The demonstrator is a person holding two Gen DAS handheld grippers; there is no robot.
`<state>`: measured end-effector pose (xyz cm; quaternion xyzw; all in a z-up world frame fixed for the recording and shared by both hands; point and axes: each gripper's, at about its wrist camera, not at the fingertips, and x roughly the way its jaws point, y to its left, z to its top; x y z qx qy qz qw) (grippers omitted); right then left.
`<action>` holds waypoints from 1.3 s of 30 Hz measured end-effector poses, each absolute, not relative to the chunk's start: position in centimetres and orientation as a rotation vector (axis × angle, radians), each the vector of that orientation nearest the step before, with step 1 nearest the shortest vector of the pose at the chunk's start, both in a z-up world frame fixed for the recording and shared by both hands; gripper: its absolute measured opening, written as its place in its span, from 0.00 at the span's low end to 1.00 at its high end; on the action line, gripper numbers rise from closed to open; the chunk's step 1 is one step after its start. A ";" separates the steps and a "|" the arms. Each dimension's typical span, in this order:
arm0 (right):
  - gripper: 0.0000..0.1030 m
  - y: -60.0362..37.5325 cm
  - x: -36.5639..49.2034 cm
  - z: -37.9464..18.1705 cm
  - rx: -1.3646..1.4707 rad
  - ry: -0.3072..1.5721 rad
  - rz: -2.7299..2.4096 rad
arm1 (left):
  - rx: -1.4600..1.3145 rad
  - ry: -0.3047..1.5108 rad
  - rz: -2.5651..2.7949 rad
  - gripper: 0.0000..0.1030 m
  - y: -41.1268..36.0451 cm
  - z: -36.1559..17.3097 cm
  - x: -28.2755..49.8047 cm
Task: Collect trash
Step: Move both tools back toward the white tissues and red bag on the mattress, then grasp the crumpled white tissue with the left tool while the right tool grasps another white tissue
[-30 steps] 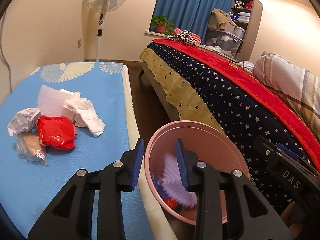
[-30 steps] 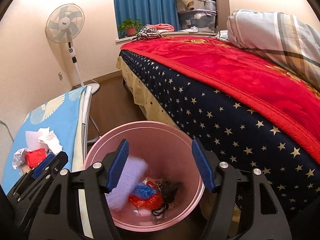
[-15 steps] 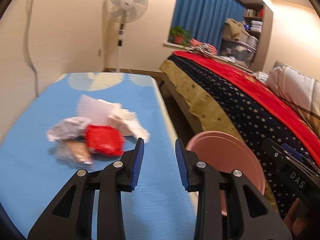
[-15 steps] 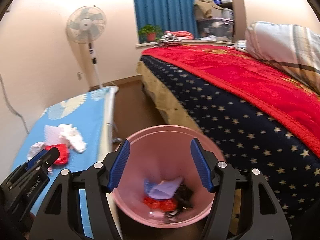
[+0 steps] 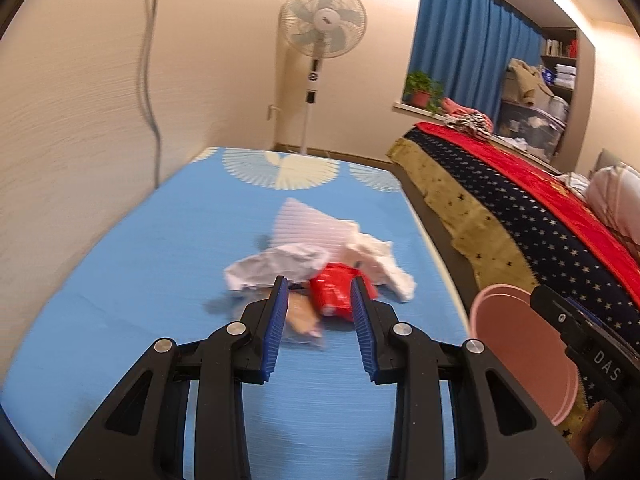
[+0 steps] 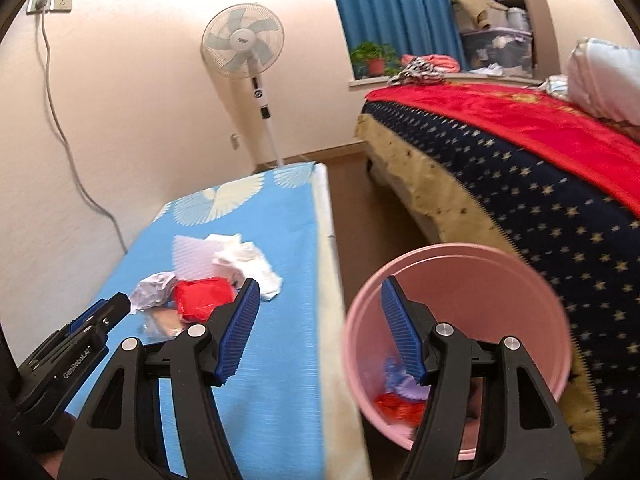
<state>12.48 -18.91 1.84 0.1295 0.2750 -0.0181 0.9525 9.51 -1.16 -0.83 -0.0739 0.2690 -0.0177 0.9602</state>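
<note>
A pile of trash lies on the blue-covered table: a red wrapper, crumpled white paper, a white tissue, a ribbed white sheet and a clear bag with something tan inside. My left gripper hovers just short of the pile, open and empty, with the red wrapper showing beyond its jaws. My right gripper is open and empty, straddling the table edge and the pink bin. Purple and red scraps lie in the bin.
A bed with a starry navy cover and a red blanket runs along the right, the pink bin standing against it. A standing fan is beyond the table's far end. A cord hangs down the left wall.
A purple scrap fell into the bin. Both grippers swung left, the left one from above the bin to face the trash pile on the table.
</note>
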 end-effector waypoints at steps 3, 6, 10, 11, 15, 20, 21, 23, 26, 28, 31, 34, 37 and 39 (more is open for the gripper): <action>0.61 -18.4 13.7 1.1 0.272 0.579 -0.021 | -0.154 0.541 -0.008 0.31 -0.3 -1.1 9.8; 0.61 -17.9 14.7 0.6 0.265 0.586 -0.002 | -0.155 0.533 0.025 0.32 0.3 -1.1 10.3; 0.61 -17.0 16.4 0.1 0.241 0.608 0.029 | -0.154 0.522 0.051 0.32 0.7 -1.1 11.5; 0.61 -16.9 16.9 0.0 0.236 0.613 0.036 | -0.151 0.520 0.056 0.32 0.7 -1.1 11.8; 0.61 -16.3 19.4 -0.5 0.234 0.649 0.074 | -0.147 0.523 0.065 0.32 0.7 -1.3 13.1; 0.61 -15.1 22.6 -1.4 0.206 0.692 0.116 | -0.149 0.531 0.052 0.38 0.9 -1.3 14.4; 0.61 -15.0 23.2 -1.8 0.205 0.704 0.120 | -0.148 0.540 0.042 0.41 0.9 -1.4 14.8; 0.61 -14.6 24.1 -2.5 0.195 0.728 0.122 | -0.140 0.546 0.035 0.42 0.7 -1.6 15.2; 0.61 -14.0 25.3 -3.5 0.171 0.765 0.129 | -0.133 0.574 0.019 0.49 0.3 -2.3 16.0; 0.61 -13.9 25.8 -4.3 0.169 0.797 0.131 | -0.143 0.619 0.019 0.49 0.4 -3.2 16.7; 0.58 -14.0 26.4 -5.0 0.173 0.835 0.122 | -0.165 0.655 0.025 0.49 0.8 -4.0 17.1; 0.38 -13.9 26.8 -5.4 0.169 0.868 0.114 | -0.206 0.692 0.014 0.36 1.3 -4.7 17.3; 0.21 -14.3 26.8 -5.5 0.186 0.872 0.118 | -0.230 0.712 0.021 0.23 1.8 -5.3 17.3; 0.17 -14.5 26.6 -5.6 0.203 0.871 0.122 | -0.239 0.713 0.030 0.22 2.0 -5.2 17.3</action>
